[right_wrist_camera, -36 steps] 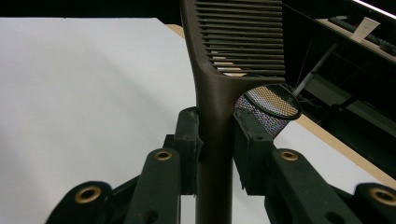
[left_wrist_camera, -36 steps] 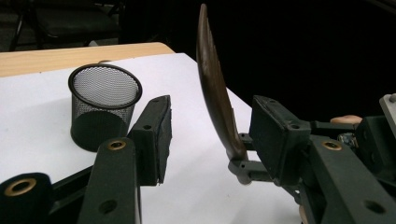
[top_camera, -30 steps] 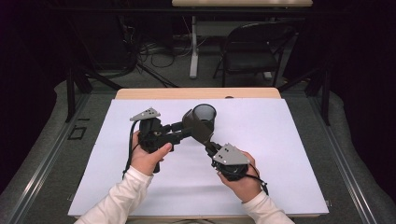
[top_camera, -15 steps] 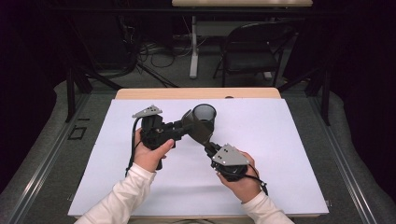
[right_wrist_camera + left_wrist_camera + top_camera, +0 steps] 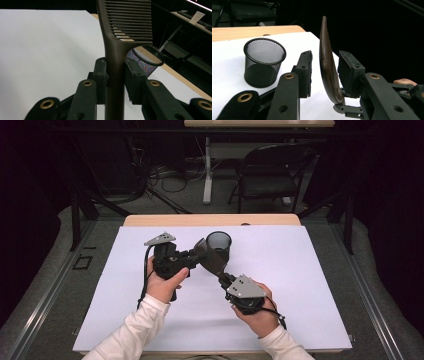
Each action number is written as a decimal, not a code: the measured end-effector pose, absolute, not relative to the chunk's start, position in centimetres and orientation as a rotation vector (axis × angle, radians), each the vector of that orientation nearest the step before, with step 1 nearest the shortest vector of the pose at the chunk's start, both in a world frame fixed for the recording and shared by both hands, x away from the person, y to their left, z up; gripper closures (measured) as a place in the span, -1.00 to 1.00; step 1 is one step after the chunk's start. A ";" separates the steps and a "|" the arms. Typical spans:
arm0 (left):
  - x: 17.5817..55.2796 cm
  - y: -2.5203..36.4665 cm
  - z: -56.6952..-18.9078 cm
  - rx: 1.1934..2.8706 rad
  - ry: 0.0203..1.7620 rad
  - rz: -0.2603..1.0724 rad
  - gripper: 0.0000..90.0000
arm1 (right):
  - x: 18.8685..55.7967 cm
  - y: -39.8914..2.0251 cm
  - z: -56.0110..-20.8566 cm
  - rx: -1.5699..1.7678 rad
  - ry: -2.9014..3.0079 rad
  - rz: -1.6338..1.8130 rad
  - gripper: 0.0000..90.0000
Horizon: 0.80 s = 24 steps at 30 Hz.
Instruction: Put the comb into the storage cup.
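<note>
Two hand-held grippers meet over the white sheet [image 5: 310, 285] that covers the table, near its middle. Right gripper [image 5: 115, 75]: jaws clamped on the handle of a dark brown comb [image 5: 125, 30], whose teeth rise above the pads in the right gripper view. Left gripper [image 5: 324, 72]: jaws have just been closing, with the comb's edge-on body [image 5: 325, 62] standing between the two pads; a gap shows on either side, so neither pad presses on it. In the high view the left gripper [image 5: 192, 257] comes in from the left and the right gripper [image 5: 224, 279] from the lower right, the comb held above the sheet between them. Black mesh cup [image 5: 218, 246]: upright on the sheet just behind the grippers, mouth open upward; seen also in the left gripper view [image 5: 263, 62].
</note>
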<state>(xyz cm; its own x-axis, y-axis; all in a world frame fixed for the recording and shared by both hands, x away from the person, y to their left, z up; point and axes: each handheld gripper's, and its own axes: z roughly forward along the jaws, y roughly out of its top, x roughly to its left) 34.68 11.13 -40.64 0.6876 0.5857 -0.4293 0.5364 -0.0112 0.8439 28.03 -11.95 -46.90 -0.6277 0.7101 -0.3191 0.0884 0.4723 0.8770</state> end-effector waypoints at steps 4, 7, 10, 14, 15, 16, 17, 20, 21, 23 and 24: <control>34.7 11.1 -40.6 1.647 0.913 0.048 0.48 | 28.0 -11.9 -46.9 0.661 2.031 1.158 0.62; 34.7 11.0 -40.6 1.641 0.913 0.044 0.49 | 28.0 -11.9 -46.9 0.661 2.032 1.158 0.62; 34.7 11.0 -40.6 1.639 0.916 0.040 0.50 | 28.0 -11.9 -46.9 0.660 2.031 1.158 0.62; 34.6 11.0 -40.6 1.629 0.916 0.042 0.55 | 28.0 -11.9 -46.9 0.663 2.031 1.158 0.62; 34.6 11.0 -40.7 1.625 0.916 0.041 0.56 | 28.0 -11.9 -46.9 0.662 2.031 1.158 0.62; 34.6 10.9 -40.7 1.622 0.916 0.043 0.56 | 28.0 -11.9 -46.9 0.661 2.031 1.159 0.62; 34.5 10.9 -40.7 1.617 0.918 0.045 0.56 | 28.0 -11.9 -46.9 0.662 2.030 1.160 0.62; 34.4 10.9 -40.7 1.608 0.922 0.048 0.57 | 28.0 -11.9 -46.9 0.662 2.030 1.161 0.62; 34.4 11.0 -40.7 1.606 0.923 0.045 0.57 | 28.0 -12.0 -46.9 0.662 2.030 1.161 0.62; 34.4 11.0 -40.7 1.599 0.923 0.046 0.58 | 28.0 -12.0 -46.9 0.663 2.029 1.162 0.62; 34.4 11.1 -40.7 1.596 0.922 0.046 0.59 | 28.0 -12.0 -46.9 0.664 2.030 1.163 0.62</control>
<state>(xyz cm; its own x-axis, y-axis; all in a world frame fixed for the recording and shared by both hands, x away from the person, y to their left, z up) 34.41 11.06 -40.73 0.6815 0.5738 -0.4543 0.5257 0.0480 0.8493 28.01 -12.00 -46.89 -0.6274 0.7125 -0.3141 0.0891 0.4664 0.8801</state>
